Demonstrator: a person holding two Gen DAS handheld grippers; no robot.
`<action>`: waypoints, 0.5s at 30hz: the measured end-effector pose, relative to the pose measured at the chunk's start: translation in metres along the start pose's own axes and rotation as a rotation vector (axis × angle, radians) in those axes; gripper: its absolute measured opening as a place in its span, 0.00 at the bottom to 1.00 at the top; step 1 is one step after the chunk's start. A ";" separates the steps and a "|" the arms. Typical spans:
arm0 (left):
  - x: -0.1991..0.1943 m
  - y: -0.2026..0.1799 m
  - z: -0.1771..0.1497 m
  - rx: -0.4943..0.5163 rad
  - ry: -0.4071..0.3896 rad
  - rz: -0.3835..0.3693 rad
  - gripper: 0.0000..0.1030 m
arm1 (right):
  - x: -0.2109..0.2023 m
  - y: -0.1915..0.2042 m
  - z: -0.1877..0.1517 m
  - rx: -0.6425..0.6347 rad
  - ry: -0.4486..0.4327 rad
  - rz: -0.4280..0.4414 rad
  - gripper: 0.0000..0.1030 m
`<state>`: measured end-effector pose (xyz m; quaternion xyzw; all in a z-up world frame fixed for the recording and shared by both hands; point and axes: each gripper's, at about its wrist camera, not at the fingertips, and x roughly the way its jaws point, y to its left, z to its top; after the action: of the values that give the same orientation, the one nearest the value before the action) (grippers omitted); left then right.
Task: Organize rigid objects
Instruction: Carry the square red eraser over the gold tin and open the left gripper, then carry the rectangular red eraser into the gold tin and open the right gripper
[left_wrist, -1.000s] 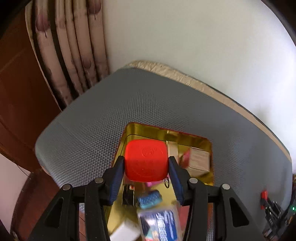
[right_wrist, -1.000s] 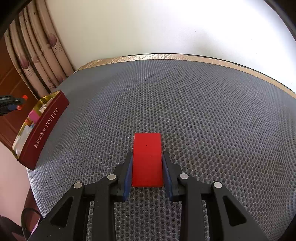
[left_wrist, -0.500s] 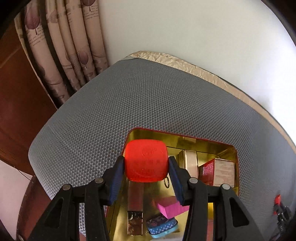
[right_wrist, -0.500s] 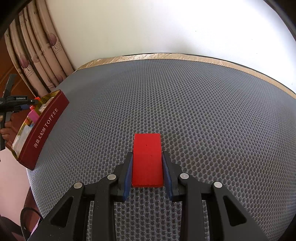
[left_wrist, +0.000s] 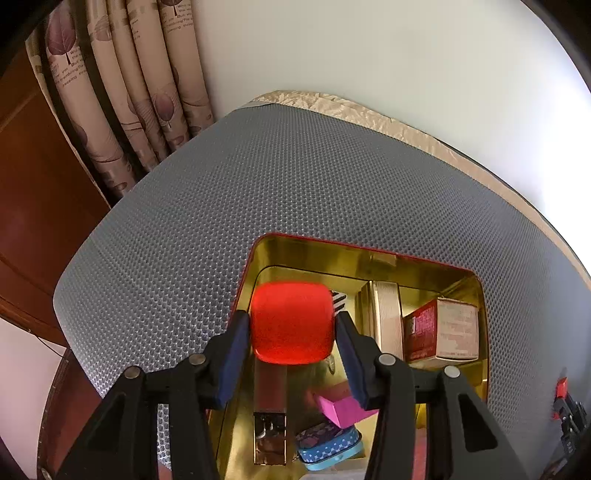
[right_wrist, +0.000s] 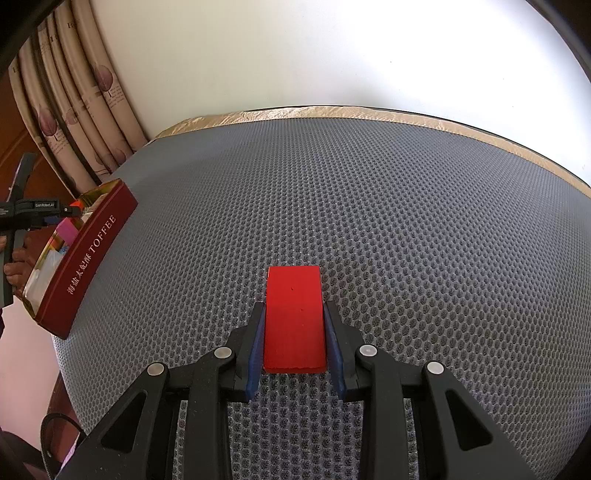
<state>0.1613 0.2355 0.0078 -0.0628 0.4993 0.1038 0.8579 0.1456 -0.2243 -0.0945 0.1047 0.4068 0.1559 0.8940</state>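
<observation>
My left gripper (left_wrist: 291, 325) is shut on a rounded red square box (left_wrist: 291, 321) and holds it over the far left corner of an open gold-lined tin (left_wrist: 332, 254). In the tin lie a ribbed silver tin (left_wrist: 384, 314), a red and white carton (left_wrist: 439, 328), a pink box (left_wrist: 343, 410), a blue patterned tin (left_wrist: 328, 443) and a brown bar (left_wrist: 269, 417). My right gripper (right_wrist: 294, 325) is shut on a flat red block (right_wrist: 294, 317) just above the grey mesh table. The tin shows from outside at the far left of the right wrist view (right_wrist: 92, 247), marked TOFFEE.
The grey mesh table (right_wrist: 406, 221) has a gold fabric edge (right_wrist: 332, 112) against a white wall. Leaf-print curtains (left_wrist: 129, 92) and brown wood (left_wrist: 33, 177) stand at the left. The left gripper shows in the right wrist view (right_wrist: 33, 212).
My left gripper has drawn back over the tin with the red box, so more of the tin's far end shows. My right gripper and the red block have not moved.
</observation>
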 end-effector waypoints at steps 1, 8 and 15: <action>0.000 0.000 -0.001 0.003 0.003 -0.002 0.48 | 0.000 -0.001 0.000 0.000 0.000 0.000 0.28; -0.009 0.003 -0.008 -0.016 -0.008 -0.010 0.48 | 0.001 -0.001 0.000 -0.002 0.000 0.000 0.28; -0.054 -0.002 -0.034 -0.039 -0.131 0.060 0.48 | 0.002 -0.003 0.000 -0.003 0.000 0.001 0.28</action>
<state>0.1069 0.2202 0.0383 -0.0575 0.4417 0.1428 0.8839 0.1476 -0.2268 -0.0964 0.1034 0.4066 0.1571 0.8940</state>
